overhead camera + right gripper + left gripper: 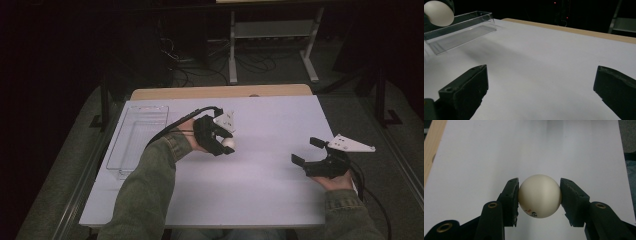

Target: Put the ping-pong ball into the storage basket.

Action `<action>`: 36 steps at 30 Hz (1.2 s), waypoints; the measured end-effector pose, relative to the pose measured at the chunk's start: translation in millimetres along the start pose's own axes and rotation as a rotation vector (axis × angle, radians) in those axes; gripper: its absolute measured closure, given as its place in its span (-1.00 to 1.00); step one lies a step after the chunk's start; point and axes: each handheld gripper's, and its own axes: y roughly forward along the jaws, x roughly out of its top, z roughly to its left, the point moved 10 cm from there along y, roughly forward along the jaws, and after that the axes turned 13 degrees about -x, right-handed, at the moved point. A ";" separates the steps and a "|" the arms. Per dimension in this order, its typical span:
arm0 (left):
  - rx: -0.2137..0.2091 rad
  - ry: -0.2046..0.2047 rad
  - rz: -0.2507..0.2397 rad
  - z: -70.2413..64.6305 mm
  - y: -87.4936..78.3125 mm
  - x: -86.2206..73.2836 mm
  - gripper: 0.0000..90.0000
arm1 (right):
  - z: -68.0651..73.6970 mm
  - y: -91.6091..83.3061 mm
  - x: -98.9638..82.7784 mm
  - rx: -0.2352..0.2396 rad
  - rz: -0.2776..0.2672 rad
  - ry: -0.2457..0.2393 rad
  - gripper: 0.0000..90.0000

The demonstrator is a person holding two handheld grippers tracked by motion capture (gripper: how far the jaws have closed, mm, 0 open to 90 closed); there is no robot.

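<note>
white ball clamped between the two pads of the left gripper, seated square at mid-height, lifted over the middle of the tabletop, a touch toward the far edge. small dark and red print near the ball's underside, too tiny to read. clear plastic tray lying along the left edge, looking empty. probably a carry toward that tray: best to keep the squeeze steady, swing low and level, release only once well inside the walls, since a ball rolls. right gripper resting near the right edge, jaws wide apart, holding nothing. tray floor hard to judge through the glare. far side of the ball hidden by the pads. room beyond too dark to make out.
</note>
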 end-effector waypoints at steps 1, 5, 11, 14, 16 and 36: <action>0.001 -0.002 0.002 0.1 -1.6 -0.8 0.14 | 0.1 0.0 0.1 0.001 0.000 0.000 -1.00; 0.008 -0.013 0.012 1.0 -7.9 -4.7 0.14 | 0.5 0.0 0.0 0.003 0.001 -0.002 -1.00; 0.020 -0.032 0.014 3.4 -18.9 -11.3 0.14 | 0.7 -0.3 0.4 0.005 -0.001 0.001 -1.00; 0.029 -0.042 0.020 5.6 -24.5 -15.7 0.14 | 0.2 -0.6 0.3 0.004 -0.001 0.006 -1.00; 0.032 -0.046 0.024 5.6 -27.4 -17.6 0.14 | 0.0 -0.6 0.2 0.004 -0.001 0.006 -1.00; 0.052 -0.073 0.078 3.7 -53.9 -38.6 0.14 | 0.3 -1.0 0.2 0.005 -0.001 0.006 -1.00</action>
